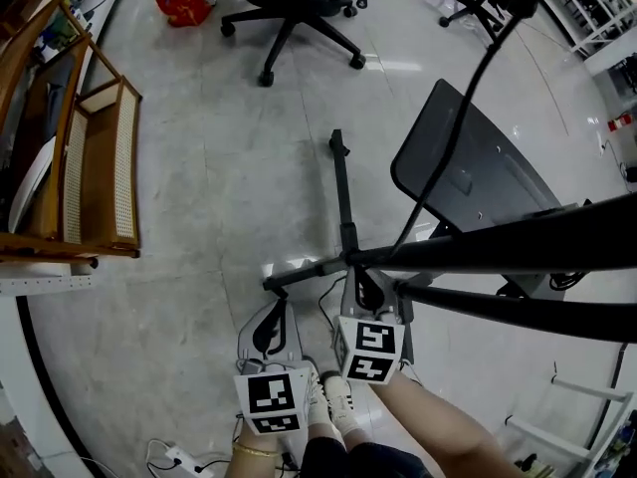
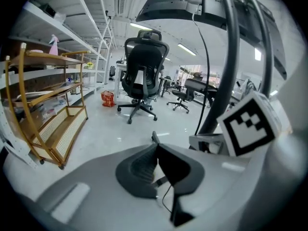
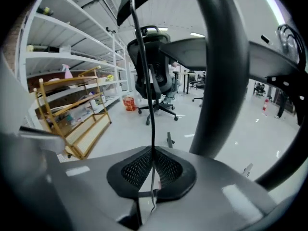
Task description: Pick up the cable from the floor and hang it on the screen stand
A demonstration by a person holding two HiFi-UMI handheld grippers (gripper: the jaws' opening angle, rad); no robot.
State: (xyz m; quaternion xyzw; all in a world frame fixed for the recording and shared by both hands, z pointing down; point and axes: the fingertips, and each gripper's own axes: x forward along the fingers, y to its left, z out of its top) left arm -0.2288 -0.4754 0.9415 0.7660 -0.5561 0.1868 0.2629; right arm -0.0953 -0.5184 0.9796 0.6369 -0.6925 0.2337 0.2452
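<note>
Grey floor [image 1: 219, 167] fills the frame, with a black screen stand [image 1: 343, 207] and its dark screen [image 1: 478, 177] at centre and right, a wooden rattan shelf unit [image 1: 100, 167] at the left edge and a black office chair [image 1: 299, 8] at the top. Right gripper [image 1: 368, 289] [image 3: 153, 165], lower centre: fingers clamped on the thin black cable [image 1: 450, 147] [image 3: 151, 105], which rises toward the upper right across the screen. Left gripper [image 1: 269, 332] [image 2: 155, 150], just lower left of it: fingers together.
</note>
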